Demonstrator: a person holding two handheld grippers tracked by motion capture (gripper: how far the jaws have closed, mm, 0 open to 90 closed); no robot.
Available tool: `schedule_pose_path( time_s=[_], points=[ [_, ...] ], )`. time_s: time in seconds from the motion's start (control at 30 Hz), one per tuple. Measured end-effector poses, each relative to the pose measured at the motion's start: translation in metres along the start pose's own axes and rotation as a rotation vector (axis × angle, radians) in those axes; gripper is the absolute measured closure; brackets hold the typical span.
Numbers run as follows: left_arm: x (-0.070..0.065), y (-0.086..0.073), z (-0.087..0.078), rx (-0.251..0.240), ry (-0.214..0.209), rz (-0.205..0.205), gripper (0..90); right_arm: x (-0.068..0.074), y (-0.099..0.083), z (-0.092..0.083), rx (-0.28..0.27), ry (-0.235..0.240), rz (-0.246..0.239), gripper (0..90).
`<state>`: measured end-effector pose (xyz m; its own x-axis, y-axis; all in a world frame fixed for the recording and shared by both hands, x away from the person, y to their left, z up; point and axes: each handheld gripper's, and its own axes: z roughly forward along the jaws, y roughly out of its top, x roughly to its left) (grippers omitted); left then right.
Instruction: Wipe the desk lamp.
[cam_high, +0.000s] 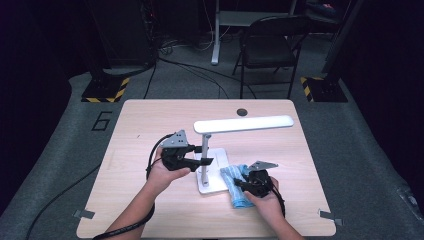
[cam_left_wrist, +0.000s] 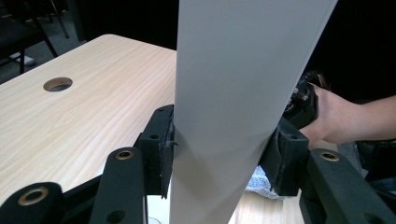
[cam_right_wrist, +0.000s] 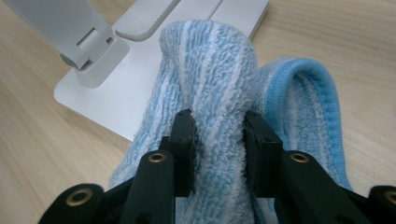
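Two grippers at work: left gripper (cam_high: 200, 156) clamped on the upright post of the white desk lamp (cam_high: 204, 155), steadying it; right gripper (cam_right_wrist: 218, 135) pinching a fold of the blue striped cloth (cam_right_wrist: 219, 84), which lies just right of the lamp base (cam_right_wrist: 140, 79) at the near side of the table (cam_high: 150, 120). Base sits to the left of the cloth, so the right hand is the nearer one for a wipe. Lamp post blocks much of the left gripper view; whether the cloth touches the base is probably yes, but hard to make out.
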<state>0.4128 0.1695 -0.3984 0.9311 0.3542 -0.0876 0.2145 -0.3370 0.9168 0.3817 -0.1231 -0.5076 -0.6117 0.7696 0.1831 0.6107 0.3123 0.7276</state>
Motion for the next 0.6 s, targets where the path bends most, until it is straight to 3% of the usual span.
schedule_pose_path(
  time_s=[0.07, 0.23, 0.53, 0.6],
  points=[
    [0.001, 0.001, 0.002, 0.001, 0.004, -0.002, 50.9, 0.0, 0.0, 0.0, -0.012, -0.011, 0.015, 67.2],
    [0.003, 0.003, 0.005, 0.004, 0.013, -0.006, 50.8, 0.001, 0.001, -0.003, -0.032, -0.04, -0.017, 66.1],
    [0.002, 0.006, 0.01, 0.008, 0.021, -0.019, 50.8, 0.015, 0.002, -0.001, -0.031, -0.042, -0.06, 65.1],
    [0.002, 0.006, 0.012, 0.003, 0.043, -0.016, 50.8, 0.013, 0.002, 0.002, -0.028, -0.046, -0.077, 65.2]
  ],
)
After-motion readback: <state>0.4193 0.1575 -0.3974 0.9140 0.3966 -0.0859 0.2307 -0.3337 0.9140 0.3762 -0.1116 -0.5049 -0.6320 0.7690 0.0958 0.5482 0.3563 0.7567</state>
